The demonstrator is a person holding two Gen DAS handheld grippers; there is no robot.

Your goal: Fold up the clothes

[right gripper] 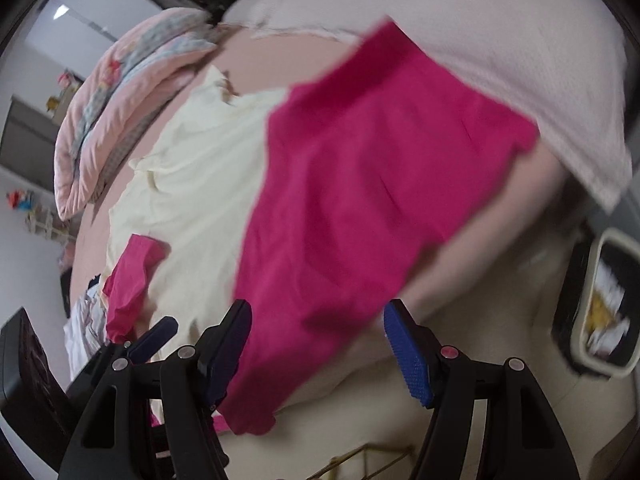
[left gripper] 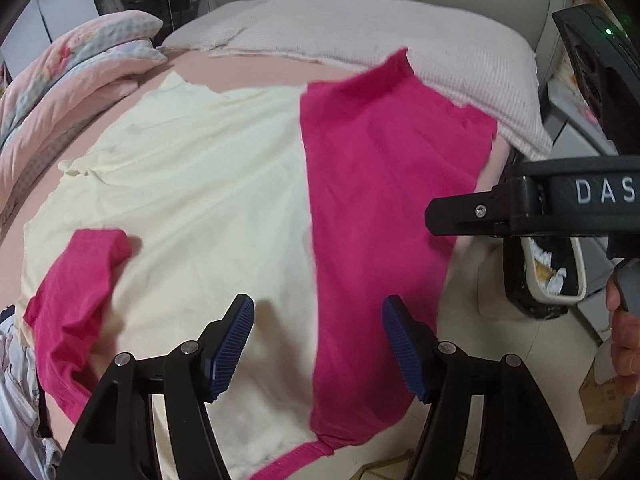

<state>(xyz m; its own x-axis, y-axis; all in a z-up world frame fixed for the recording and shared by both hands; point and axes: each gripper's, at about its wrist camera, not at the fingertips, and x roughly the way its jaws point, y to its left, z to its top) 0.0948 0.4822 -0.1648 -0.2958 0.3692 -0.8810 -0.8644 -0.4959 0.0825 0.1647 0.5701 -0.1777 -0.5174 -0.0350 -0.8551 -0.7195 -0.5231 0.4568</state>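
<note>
A cream shirt with magenta trim lies spread flat on the pink bed. Its magenta right side is folded in over the body, and a magenta sleeve lies across the left side. My left gripper hovers over the near hem where cream meets magenta, open, its blue pads pressing on nothing. In the blurred right wrist view my right gripper is open above the near end of the magenta fold. One blue left fingertip shows beside it.
A white pillow lies at the head of the bed. A folded pink quilt sits at the far left. A bin with litter stands on the tiled floor to the right. Other clothes lie at the near left. A hand grips the right tool.
</note>
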